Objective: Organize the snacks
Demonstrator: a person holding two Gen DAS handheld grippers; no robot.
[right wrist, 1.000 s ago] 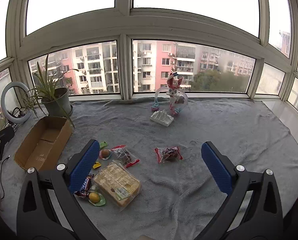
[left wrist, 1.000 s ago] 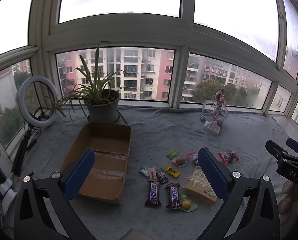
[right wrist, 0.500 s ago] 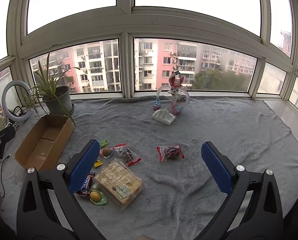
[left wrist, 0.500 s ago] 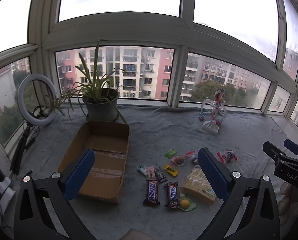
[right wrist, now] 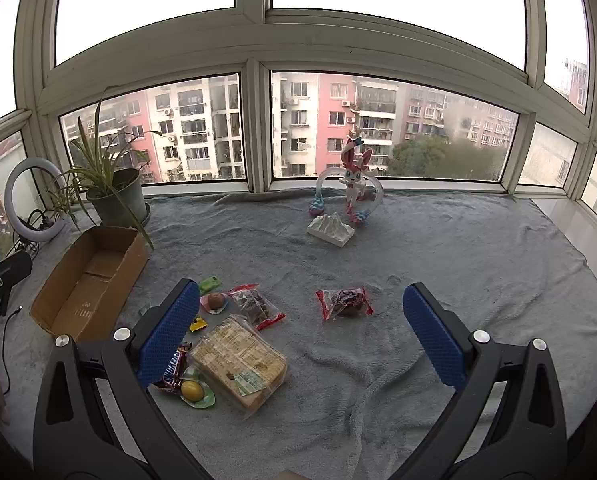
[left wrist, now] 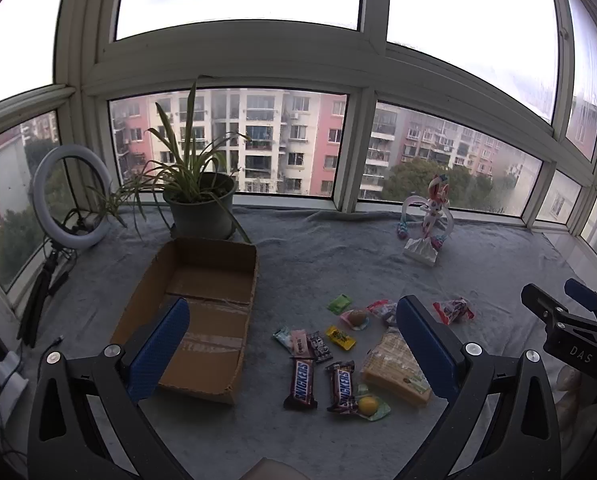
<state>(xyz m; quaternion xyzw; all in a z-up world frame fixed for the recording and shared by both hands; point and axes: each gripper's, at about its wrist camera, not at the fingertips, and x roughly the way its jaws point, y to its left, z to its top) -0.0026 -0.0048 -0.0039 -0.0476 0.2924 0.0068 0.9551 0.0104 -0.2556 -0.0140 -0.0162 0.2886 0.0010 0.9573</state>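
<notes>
Both claws hang above the grey blanket [right wrist: 438,264] with nothing in them: the left gripper [left wrist: 294,344] is spread wide, its blue pads well apart, and the right gripper [right wrist: 302,336] is just as wide and just as empty, which suits an approach, since neither has picked a target yet

In the left view the cardboard box [left wrist: 202,304] lies open and bare at about 10 o'clock from the claw, likely set there to take the snacks. These lie loose on the blanket at 12 to 2 o'clock: two chocolate bars [left wrist: 322,384] side by side, a flat pack of crackers [left wrist: 394,368], small sweets [left wrist: 318,340] between bars and box

In the right view a red-edged packet [right wrist: 344,303] lies apart at 12 o'clock, probably the right claw's easiest first pick, with open blanket all round it

A potted plant [left wrist: 198,200] and a toy figure [right wrist: 352,184] stand by the window, outside the job
</notes>
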